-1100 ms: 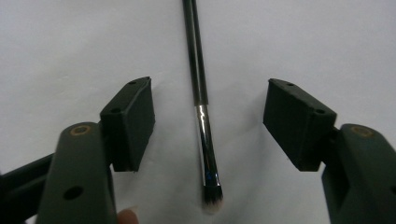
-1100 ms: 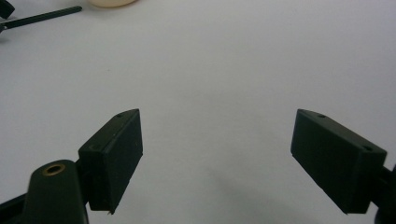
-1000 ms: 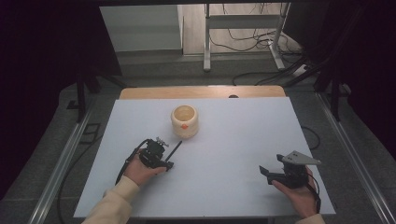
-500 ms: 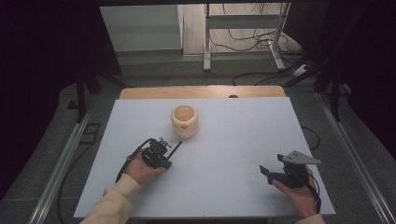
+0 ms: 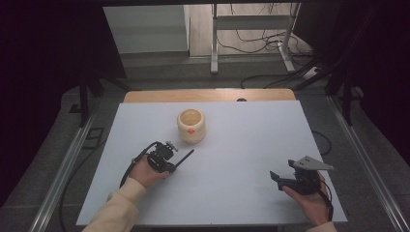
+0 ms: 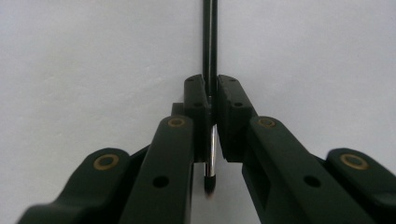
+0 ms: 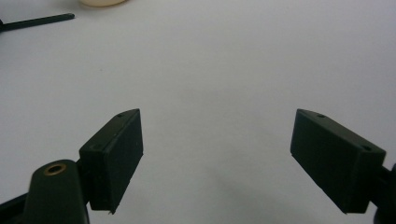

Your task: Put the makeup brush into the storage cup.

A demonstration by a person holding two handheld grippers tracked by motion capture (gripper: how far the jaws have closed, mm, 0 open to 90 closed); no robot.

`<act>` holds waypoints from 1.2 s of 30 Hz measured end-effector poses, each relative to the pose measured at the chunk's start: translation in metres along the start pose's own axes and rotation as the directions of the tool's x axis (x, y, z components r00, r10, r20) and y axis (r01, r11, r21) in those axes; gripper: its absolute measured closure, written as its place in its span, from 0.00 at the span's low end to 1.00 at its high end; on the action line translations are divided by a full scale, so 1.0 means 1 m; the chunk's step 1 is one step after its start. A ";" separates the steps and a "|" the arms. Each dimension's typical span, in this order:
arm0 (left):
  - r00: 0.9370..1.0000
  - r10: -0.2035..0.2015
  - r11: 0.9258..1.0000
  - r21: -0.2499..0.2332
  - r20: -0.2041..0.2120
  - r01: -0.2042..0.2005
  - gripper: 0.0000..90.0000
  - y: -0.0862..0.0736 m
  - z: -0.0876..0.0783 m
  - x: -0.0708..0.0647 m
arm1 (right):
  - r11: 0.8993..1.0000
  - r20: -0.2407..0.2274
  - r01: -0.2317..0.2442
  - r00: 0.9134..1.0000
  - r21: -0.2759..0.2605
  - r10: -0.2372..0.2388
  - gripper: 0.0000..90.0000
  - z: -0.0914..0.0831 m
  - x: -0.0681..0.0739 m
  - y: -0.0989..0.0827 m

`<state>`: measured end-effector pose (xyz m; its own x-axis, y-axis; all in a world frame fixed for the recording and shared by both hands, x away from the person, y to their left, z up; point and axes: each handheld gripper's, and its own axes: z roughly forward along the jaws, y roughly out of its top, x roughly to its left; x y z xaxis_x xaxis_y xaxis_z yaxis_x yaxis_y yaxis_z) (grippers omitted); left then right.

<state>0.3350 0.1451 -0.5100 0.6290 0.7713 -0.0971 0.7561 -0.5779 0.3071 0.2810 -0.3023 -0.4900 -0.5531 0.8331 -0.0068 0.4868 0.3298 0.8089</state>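
White worktop point(image 5: 241, 145) holds a wooden cup point(image 5: 191, 125), and just near it the left tool point(image 5: 180, 161) pinches a thin black brush point(image 6: 209, 56), not yet in the cup, while the right tool point(image 7: 233, 158) waits spread, far off.

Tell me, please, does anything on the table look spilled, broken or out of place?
Nothing stands out. The cup stands upright on the white table, the left gripper grips a thin black stick, and the right gripper is open.
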 end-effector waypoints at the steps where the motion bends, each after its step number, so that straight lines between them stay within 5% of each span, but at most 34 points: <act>1: 1.000 0.002 1.000 0.000 0.000 -0.002 0.93 0.000 0.000 0.000 | 1.000 0.000 -0.001 1.000 -0.001 0.001 0.19 0.000 0.000 0.000; 11: 1.000 0.021 0.997 -0.075 0.007 -0.020 0.93 -0.004 -0.016 -0.002 | 1.000 0.014 -0.006 1.000 -0.016 0.006 0.19 -0.003 -0.001 0.001; 22: 0.998 0.045 0.984 -0.173 0.039 -0.037 0.93 -0.015 -0.035 -0.007 | 1.000 0.019 -0.008 1.000 -0.024 0.009 0.20 -0.003 -0.001 0.001; 36: 0.995 0.059 0.971 -0.235 0.077 -0.039 0.93 -0.022 -0.040 -0.011 | 1.000 0.020 -0.006 1.000 -0.019 0.007 0.19 -0.001 -0.001 0.001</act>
<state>0.3044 0.1602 -0.4781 0.6846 0.7130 -0.1514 0.6670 -0.5290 0.5245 0.2812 -0.3033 -0.4887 -0.5363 0.8439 -0.0132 0.4775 0.3163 0.8197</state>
